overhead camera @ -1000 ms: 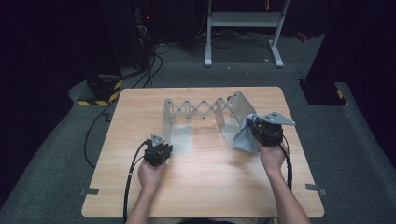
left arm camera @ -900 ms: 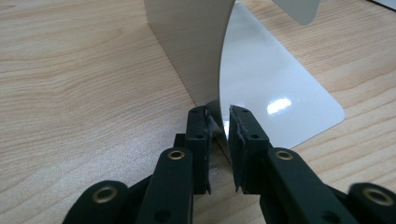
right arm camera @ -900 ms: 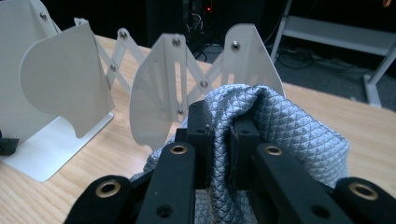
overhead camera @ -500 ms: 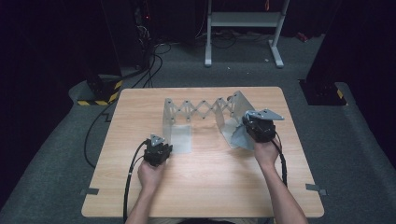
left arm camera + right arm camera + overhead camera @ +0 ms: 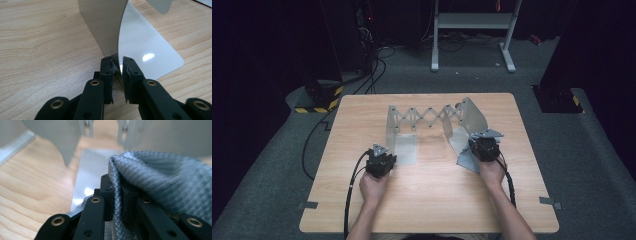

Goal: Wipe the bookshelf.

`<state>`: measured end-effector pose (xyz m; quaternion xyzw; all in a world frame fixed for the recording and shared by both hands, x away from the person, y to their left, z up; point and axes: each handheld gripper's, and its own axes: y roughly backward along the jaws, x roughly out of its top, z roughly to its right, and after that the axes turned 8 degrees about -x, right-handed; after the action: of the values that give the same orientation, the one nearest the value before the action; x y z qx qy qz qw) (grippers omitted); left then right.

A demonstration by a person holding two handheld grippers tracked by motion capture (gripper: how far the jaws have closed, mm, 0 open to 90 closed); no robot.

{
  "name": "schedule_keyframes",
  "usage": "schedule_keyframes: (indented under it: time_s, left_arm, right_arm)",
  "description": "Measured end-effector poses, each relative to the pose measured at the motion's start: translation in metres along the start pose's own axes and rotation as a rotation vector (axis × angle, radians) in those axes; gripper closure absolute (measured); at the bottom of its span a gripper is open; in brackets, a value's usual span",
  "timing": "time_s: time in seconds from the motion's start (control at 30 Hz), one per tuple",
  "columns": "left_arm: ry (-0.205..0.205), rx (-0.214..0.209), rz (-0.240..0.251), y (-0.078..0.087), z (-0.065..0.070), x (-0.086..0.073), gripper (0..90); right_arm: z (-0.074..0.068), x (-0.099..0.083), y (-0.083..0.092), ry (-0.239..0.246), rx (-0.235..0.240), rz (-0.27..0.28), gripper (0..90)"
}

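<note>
Left gripper [image 5: 117, 62]: black jaws clenched on the lower edge of the thin, upright metal end plate [image 5: 102, 25] of an expandable silver bookend rack, right where the plate bends into its flat, glossy foot [image 5: 147, 47]. The pads [image 5: 108, 72] press the sheet from both sides. In the high view this gripper [image 5: 381, 161] sits at the near corner of the rack's left end, hand behind it, cable trailing towards the table edge.

Right gripper [image 5: 117, 187]: jaws closed on a fold of grey, ribbed microfibre cloth [image 5: 162, 180]; the cloth bunches up between the pads and spills over the right jaw. Beyond it, blurred, are the flat grey foot of the other bookend [image 5: 97, 165] and upright plates. In the high view the right gripper [image 5: 483, 148] sits low over the rack's right foot plate [image 5: 464, 150], cloth beneath it and touching the metal, as far as can be seen.

Rack [image 5: 427, 120]: two curved end plates joined by a zigzag scissor lattice, standing in the far middle of the pale wooden table [image 5: 432, 200], opened out. The right end plate is angled outward.

Around the table: grey carpet, cables and a white stand leg [image 5: 472, 22] in the dark beyond.
</note>
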<state>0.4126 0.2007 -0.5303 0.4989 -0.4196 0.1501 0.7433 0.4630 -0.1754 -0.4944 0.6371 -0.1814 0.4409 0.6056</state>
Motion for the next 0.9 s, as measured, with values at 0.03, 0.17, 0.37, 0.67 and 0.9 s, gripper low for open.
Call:
schedule_keyframes:
  time_s: [0.03,0.17,0.37,0.67,0.9]
  left_arm:
    - [0.003,-0.001,0.001,0.0,0.0,0.0,78.9]
    - [0.011,-0.003,0.003,0.0,-0.001,0.0,79.2]
    - [0.021,-0.003,0.005,0.001,-0.002,-0.001,79.8]
    - [0.027,-0.004,0.007,0.001,-0.002,-0.001,80.2]
    - [0.042,-0.007,0.009,0.002,-0.003,-0.001,80.8]
  right_arm:
    - [-0.001,-0.004,-0.004,0.0,0.0,-0.013,82.8]
    - [-0.003,-0.016,-0.015,0.007,-0.009,-0.058,82.7]
    - [-0.003,-0.018,-0.015,0.012,-0.013,-0.048,82.7]
    - [0.004,0.017,0.031,0.013,-0.031,0.094,82.7]
    - [0.009,0.045,0.052,0.023,-0.047,0.171,82.6]
